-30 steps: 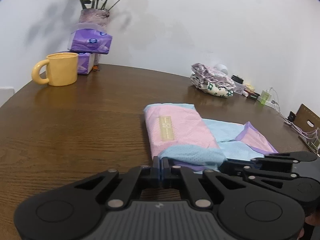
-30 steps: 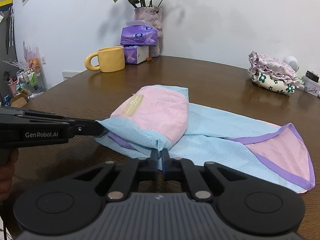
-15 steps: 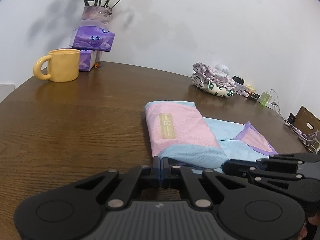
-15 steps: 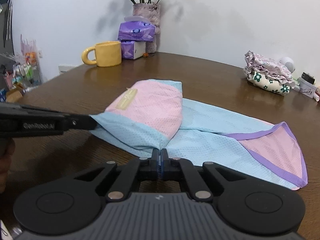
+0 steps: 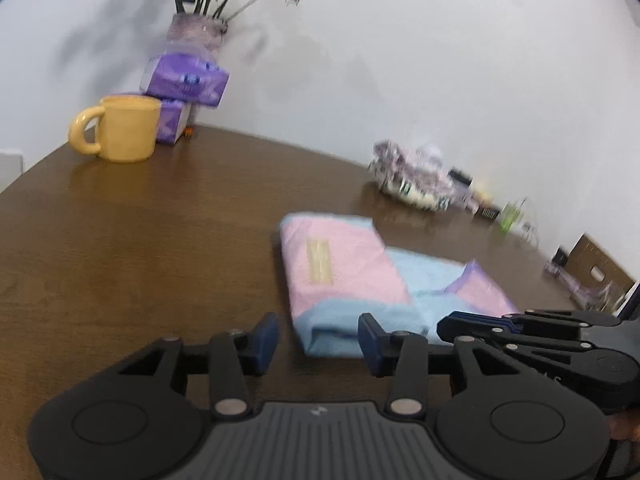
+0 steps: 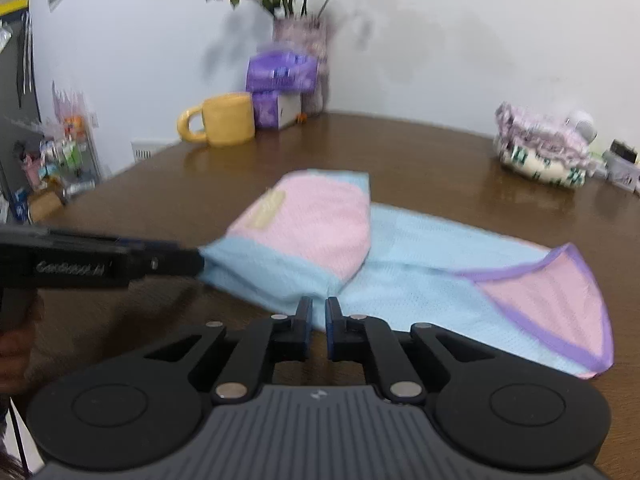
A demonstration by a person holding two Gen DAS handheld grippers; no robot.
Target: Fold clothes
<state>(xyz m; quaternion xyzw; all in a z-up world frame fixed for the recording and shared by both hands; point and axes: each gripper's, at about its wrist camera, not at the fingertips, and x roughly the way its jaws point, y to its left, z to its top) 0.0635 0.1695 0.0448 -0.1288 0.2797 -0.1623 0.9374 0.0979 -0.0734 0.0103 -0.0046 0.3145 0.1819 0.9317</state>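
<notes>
A pink and light-blue mesh garment (image 5: pixel 344 268) lies on the brown round table (image 5: pixel 140 260). Its left end is folded over, pink side up, with a beige label. The unfolded part with purple trim (image 6: pixel 560 292) spreads to the right. My left gripper (image 5: pixel 318 342) is opening; the blue folded corner lies between its fingers, and the pads do not touch it. My right gripper (image 6: pixel 319 312) is opening too, with a narrow gap at the garment's near edge. From the right wrist view the left gripper (image 6: pixel 196 262) reaches the blue corner from the left.
At the table's far side stand a yellow mug (image 5: pixel 120 132), stacked purple tissue packs (image 5: pixel 186 84) and a vase of flowers (image 5: pixel 196 32). A bundle of floral cloth (image 5: pixel 412 180) and small clutter (image 5: pixel 508 216) sit far right. A cluttered shelf (image 6: pixel 60 160) stands beyond the left edge.
My left jaws went from shut on the blue corner to wide apart, letting it go. My right jaws parted slightly. The folded end now rests on the table.
</notes>
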